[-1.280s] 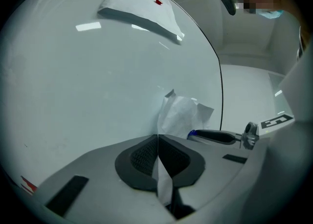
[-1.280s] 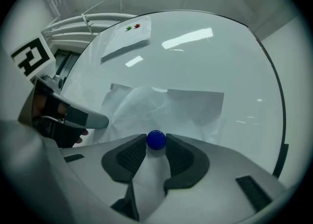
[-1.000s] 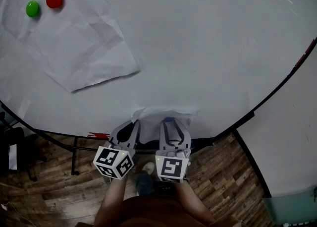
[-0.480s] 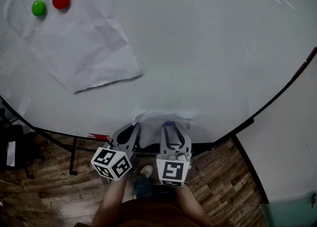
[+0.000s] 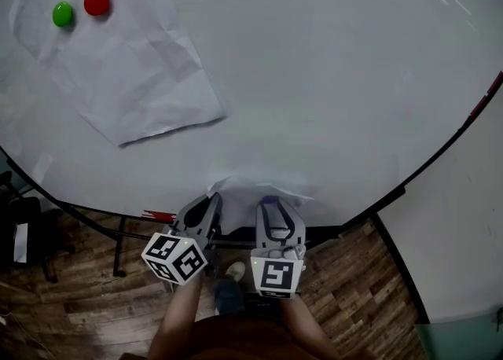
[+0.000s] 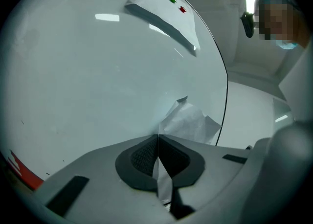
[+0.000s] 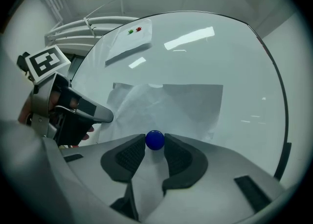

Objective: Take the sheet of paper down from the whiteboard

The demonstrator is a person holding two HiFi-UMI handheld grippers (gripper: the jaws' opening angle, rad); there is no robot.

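Nothing much has moved since a moment ago: only my left gripper (image 5: 206, 209) has rolled a little, and both hands stay low at the bottom edge of the whiteboard (image 5: 330, 75). The sheet of paper (image 7: 166, 103) hangs crumpled at that bottom edge. My left jaws are pressed together on its edge. My right gripper (image 7: 155, 143) has its jaws pinching the round blue magnet (image 7: 155, 140) that sits on the sheet. High up on the whiteboard, to the left, another sheet (image 5: 134, 75) sits under a green magnet (image 5: 63, 13) and a red magnet (image 5: 97, 1).

If I tug the paper while the blue magnet still sticks, I think the paper may rip. That magnet is round and smooth, so it may pop out of my jaws and drop to the floor (image 5: 94, 303).
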